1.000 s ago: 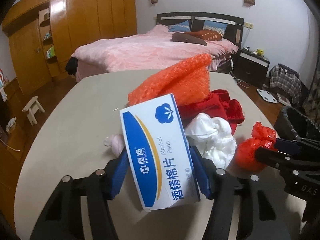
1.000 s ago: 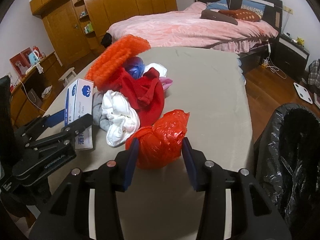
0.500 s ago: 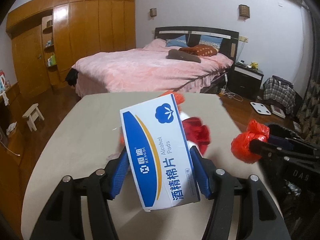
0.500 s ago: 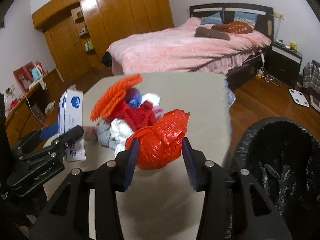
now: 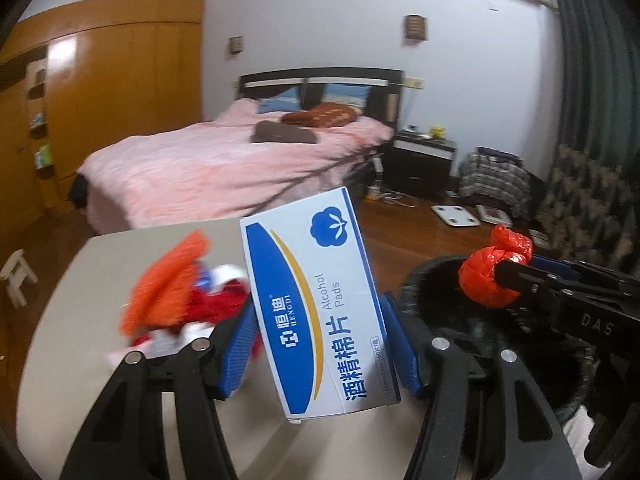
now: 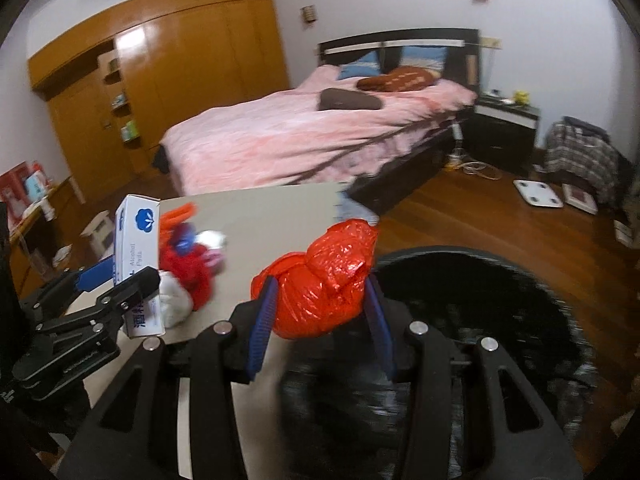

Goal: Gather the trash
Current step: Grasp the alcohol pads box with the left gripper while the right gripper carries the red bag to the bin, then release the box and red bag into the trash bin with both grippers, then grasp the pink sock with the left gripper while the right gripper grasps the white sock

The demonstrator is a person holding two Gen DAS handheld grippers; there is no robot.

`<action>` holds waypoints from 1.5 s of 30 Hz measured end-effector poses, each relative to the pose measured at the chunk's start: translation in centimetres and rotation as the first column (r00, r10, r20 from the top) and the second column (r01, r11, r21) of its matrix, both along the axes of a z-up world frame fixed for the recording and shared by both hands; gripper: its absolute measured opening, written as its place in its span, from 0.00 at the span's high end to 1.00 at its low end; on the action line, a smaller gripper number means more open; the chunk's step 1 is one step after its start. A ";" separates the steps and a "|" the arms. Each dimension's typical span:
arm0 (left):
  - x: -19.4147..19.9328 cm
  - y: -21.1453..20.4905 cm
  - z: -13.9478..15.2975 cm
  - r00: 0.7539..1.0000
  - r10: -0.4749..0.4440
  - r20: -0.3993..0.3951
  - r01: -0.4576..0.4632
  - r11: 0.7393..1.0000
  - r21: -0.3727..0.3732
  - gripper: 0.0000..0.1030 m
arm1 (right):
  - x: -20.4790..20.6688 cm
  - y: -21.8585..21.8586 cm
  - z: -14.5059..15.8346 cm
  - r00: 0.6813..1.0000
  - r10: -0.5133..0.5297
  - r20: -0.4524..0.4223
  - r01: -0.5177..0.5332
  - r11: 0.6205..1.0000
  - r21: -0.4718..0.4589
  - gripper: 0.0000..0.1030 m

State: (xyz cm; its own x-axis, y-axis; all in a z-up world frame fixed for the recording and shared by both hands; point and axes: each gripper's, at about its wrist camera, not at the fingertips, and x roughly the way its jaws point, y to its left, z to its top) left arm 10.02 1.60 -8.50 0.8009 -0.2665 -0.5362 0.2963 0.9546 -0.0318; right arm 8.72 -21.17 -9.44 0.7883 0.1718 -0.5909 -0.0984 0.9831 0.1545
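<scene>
Alcohol pads box (image 5: 320, 304) clamped in left hand-held gripper (image 5: 320, 344); red bag (image 6: 320, 284) clamped in right hand-held gripper (image 6: 320, 312), seemingly over black bin (image 6: 500, 320).

Lighting: dim, warm indoor light, source unseen. Glare: bright patch on wardrobe doors (image 5: 60, 52). Blur: motion smear across clothes pile (image 5: 180, 284) and black bin liner (image 6: 480, 360); alcohol pad box (image 5: 320, 300) print sharp. Distortion: strong fisheye bend, black vignetted corners in both views.
</scene>
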 end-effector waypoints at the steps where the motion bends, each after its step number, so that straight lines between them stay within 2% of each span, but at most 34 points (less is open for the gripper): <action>1: 0.0 -0.9 0.0 1.000 -0.019 0.001 0.019 1.000 -0.003 0.42 | -0.1 -0.9 0.0 1.000 -0.020 0.000 0.020 1.000 -0.003 0.59; 8: 0.5 -7.3 -0.2 0.989 -0.149 0.012 0.149 0.988 -0.034 0.42 | -1.2 -7.3 -0.8 0.987 -0.162 -0.007 0.161 0.987 -0.024 0.59; 12: 1.3 -10.6 -0.5 0.978 -0.207 0.008 0.207 0.977 -0.057 0.42 | -1.9 -9.5 -1.7 0.975 -0.221 -0.011 0.221 0.975 -0.035 0.59; 16: 2.2 -12.9 -1.1 0.966 -0.259 -0.005 0.258 0.964 -0.069 0.39 | -2.4 -11.3 -2.4 0.962 -0.274 -0.013 0.273 0.961 -0.047 0.53; 17: 2.4 -13.3 -1.3 0.963 -0.269 -0.009 0.268 0.961 -0.071 0.35 | -2.7 -11.7 -2.5 0.959 -0.283 -0.014 0.282 0.958 -0.048 0.49; 18: 2.5 -13.4 -1.4 0.960 -0.279 -0.017 0.277 0.958 -0.073 0.26 | -2.9 -12.1 -2.7 0.955 -0.295 -0.012 0.294 0.955 -0.048 0.42; 20: 2.5 -13.0 -1.4 0.962 -0.273 -0.011 0.272 0.959 -0.078 0.22 | -3.2 -12.5 -2.8 0.949 -0.315 -0.005 0.315 0.948 -0.048 0.32; 21: 2.6 -12.8 -1.4 0.963 -0.271 -0.010 0.269 0.960 -0.077 0.19 | -3.2 -12.6 -2.8 0.948 -0.318 -0.002 0.318 0.947 -0.047 0.23; 23: 2.5 -12.0 -1.4 0.968 -0.249 -0.005 0.248 0.966 -0.069 0.16 | -3.3 -12.5 -2.7 0.945 -0.326 0.010 0.326 0.944 -0.049 0.13; 26: 2.3 -10.2 -1.2 0.977 -0.213 0.004 0.213 0.976 -0.056 0.11 | -3.2 -11.8 -2.6 0.947 -0.322 0.025 0.322 0.946 -0.039 0.06; 28: 2.1 -8.8 -1.0 0.984 -0.178 0.019 0.179 0.983 -0.041 0.07 | -3.0 -11.1 -2.3 0.950 -0.311 0.028 0.312 0.950 -0.028 0.06; 36: 1.3 -0.7 -0.3 0.999 0.008 0.043 -0.007 1.000 -0.022 0.06 | -0.6 -4.5 -1.5 0.984 -0.176 0.040 0.176 0.984 -0.006 0.05; 40: 0.9 3.4 -0.7 0.993 0.104 0.051 -0.104 0.995 0.008 0.06 | 0.8 -0.6 -1.5 0.995 -0.095 0.037 0.094 0.995 0.018 0.05; 45: 0.8 8.3 -1.5 0.975 0.219 0.043 -0.221 0.975 0.038 0.06 | 2.7 4.4 -2.3 1.000 -0.004 0.028 0.004 1.000 0.012 0.05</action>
